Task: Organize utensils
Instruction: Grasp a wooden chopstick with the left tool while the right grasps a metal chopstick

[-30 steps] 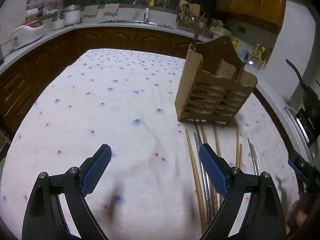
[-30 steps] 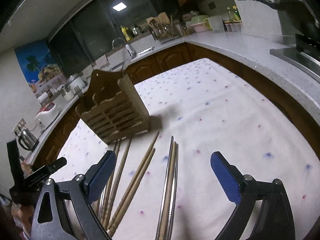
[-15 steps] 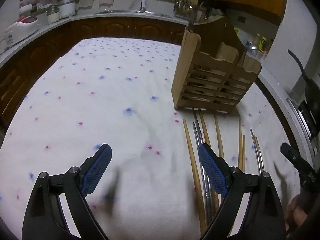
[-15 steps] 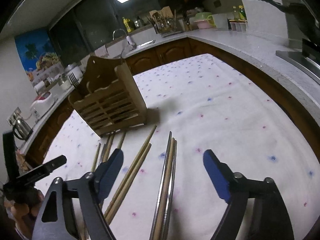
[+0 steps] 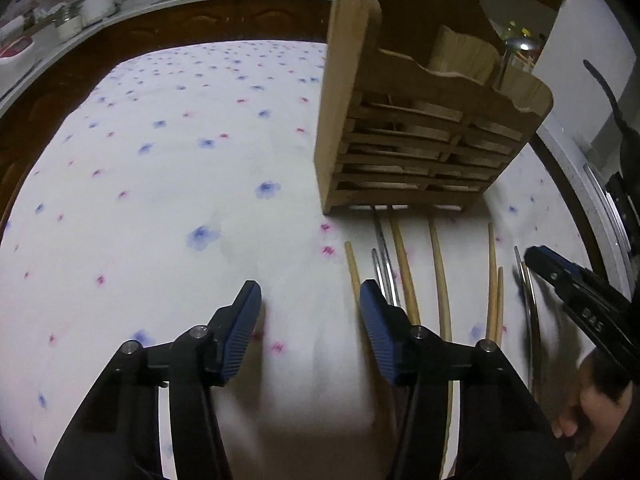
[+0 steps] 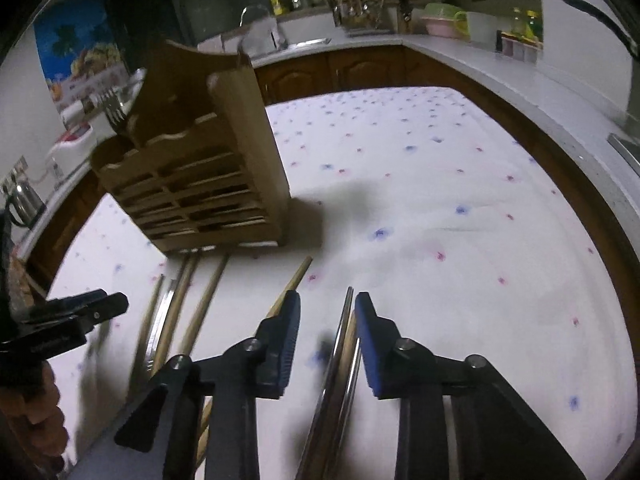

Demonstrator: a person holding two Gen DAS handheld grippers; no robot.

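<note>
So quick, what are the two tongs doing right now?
Left tongs: open, just been closing, only cloth between them.
Right tongs: open, just been closing around the metal chopsticks, not yet gripping.

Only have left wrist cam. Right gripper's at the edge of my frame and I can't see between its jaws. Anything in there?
Observer: Yes. The right gripper straddles a bundle of chopsticks, metal and wood, lying on the cloth.
Operator: Gripped?
Observer: Not yet. Its jaws have just been closing, but the bundle sits beside one pad, with a clear gap to the other.
Operator: Anything already in the holder?
Observer: A fork, tines up, stands in the end compartment of the wooden holder, on the left in the right wrist view.
</note>
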